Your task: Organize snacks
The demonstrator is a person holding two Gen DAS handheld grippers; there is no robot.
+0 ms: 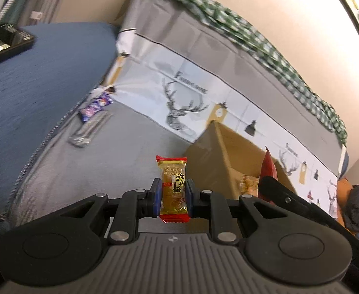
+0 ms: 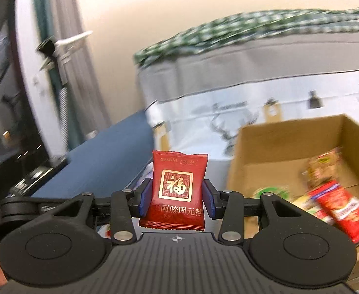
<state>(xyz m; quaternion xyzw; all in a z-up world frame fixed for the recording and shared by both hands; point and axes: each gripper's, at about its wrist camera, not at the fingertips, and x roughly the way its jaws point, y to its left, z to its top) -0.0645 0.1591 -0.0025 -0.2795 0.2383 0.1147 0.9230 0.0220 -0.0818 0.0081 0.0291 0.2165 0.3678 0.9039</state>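
Here the left tongs [image 1: 173,197] are closed on a small yellow snack packet [image 1: 173,183] with red crimped ends. The packet stands upright between the blue pads [image 1: 156,196], both of which press against its sides; its upper end rises above the fingertips and its lower end hangs just below them. Under it lies a grey sofa seat [image 1: 120,152], with a blue cushion [image 1: 44,73] to the left. Well apart from the tongs, near the seam between seat and cushion, lie a blue-and-white snack packet [image 1: 94,106] and a clear wrapper [image 1: 88,129], both blurred. To the right of the left tongs stands an open cardboard box [image 1: 218,156], against a deer-print cover [image 1: 179,93] draped over the sofa back, with a green checked cloth [image 1: 253,39] along the top.

The right tongs [image 2: 177,199] grip a dark red snack packet [image 2: 178,186] bearing a gold square emblem. It also stands upright, pinched at its sides by the blue pads [image 2: 146,199], with the jaws set wider than the left pair's. In the left wrist view this red packet shows edge-on, just beside the box. In the right wrist view the box lies to the right of the tongs, and inside it lie several snacks, among them a red packet [image 2: 341,210] and a brownish packet [image 2: 324,169], too blurred to read.
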